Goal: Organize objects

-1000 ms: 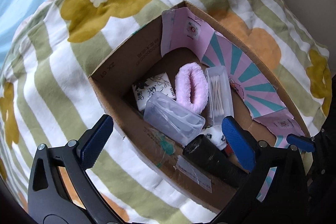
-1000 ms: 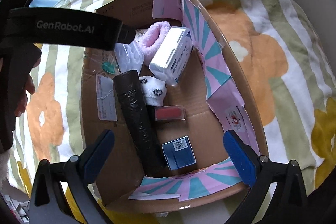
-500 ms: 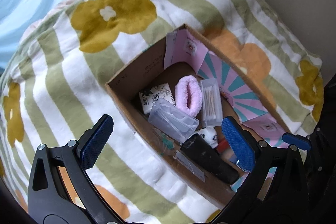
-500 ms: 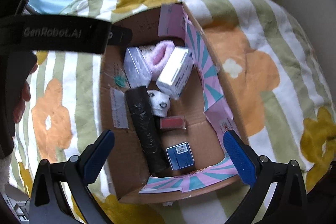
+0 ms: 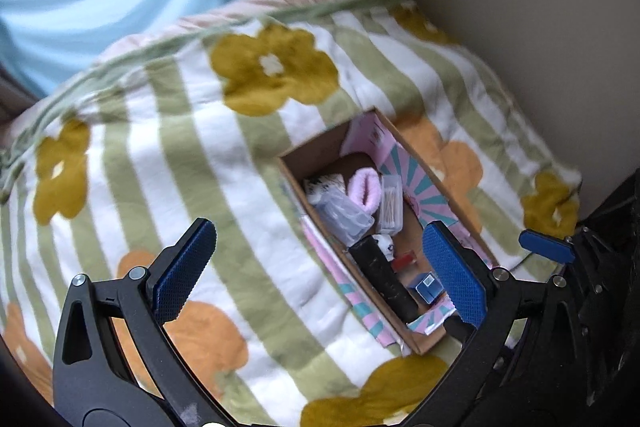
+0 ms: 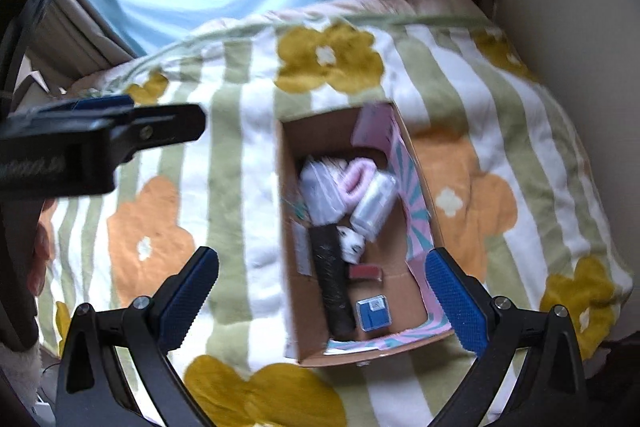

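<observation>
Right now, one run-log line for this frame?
left gripper: open, empty | right gripper: open, empty | cardboard box: on floral blanket, holds black roll, small items

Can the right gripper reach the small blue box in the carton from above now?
Probably yes. The right gripper is open and empty, the cardboard carton has no lid, and the small blue box lies uncovered beside the black roll, which crowds one side.
</observation>
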Demonstrator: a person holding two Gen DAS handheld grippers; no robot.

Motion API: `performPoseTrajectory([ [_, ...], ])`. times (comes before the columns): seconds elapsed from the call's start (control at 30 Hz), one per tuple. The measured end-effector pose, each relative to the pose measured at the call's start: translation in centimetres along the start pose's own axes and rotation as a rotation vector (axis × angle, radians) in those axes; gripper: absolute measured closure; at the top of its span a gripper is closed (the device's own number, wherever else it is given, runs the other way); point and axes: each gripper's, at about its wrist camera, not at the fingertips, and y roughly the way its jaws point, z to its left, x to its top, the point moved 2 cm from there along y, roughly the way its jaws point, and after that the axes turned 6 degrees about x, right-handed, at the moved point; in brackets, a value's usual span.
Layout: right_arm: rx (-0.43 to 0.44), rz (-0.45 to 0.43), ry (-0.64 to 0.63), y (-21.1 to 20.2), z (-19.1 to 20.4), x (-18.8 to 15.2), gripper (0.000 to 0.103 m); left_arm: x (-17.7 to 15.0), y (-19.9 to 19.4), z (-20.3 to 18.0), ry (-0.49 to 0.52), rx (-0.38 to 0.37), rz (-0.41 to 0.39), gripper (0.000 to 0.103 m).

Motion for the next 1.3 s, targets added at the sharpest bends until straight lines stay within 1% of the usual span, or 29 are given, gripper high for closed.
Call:
performPoseTrajectory([
  [0.1, 0.012, -0.028, -0.041, -1.4, 2.2, 1.0, 0.000, -0.9, -3.4, 2.4, -0.049, 0.030, -0.040, 0.000],
  [0.2, 0.039, -0.048, -0.078, -2.5, 4.6, 1.8, 0.000, -2.2, -6.1, 5.1, -0.110, 0.060, -0.062, 0.000],
  [0.33, 0.073, -0.062, -0.117, -3.3, 7.6, 2.1, 0.000, -5.3, -9.7, 9.1, -0.210, 0.104, -0.090, 0.000],
  [0.57, 0.104, -0.058, -0.174, -3.3, 11.2, 1.2, 0.000, -11.5, -13.0, 14.0, -0.317, 0.173, -0.103, 0.000],
  [0.7, 0.108, -0.044, -0.176, -2.8, 12.0, 0.2, 0.000, -15.4, -13.4, 15.4, -0.372, 0.199, -0.102, 0.000],
  [0.8, 0.107, -0.032, -0.183, -2.4, 12.4, -0.4, 0.000, -17.6, -13.2, 16.0, -0.417, 0.198, -0.097, 0.000],
  [0.93, 0.108, -0.025, -0.197, -2.3, 12.8, -0.7, 0.000, -18.8, -13.2, 16.4, -0.446, 0.199, -0.089, 0.000],
  [1.3, 0.099, -0.038, -0.197, -2.5, 13.1, -0.5, 0.000, -18.4, -13.5, 16.0, -0.430, 0.203, -0.108, 0.000],
])
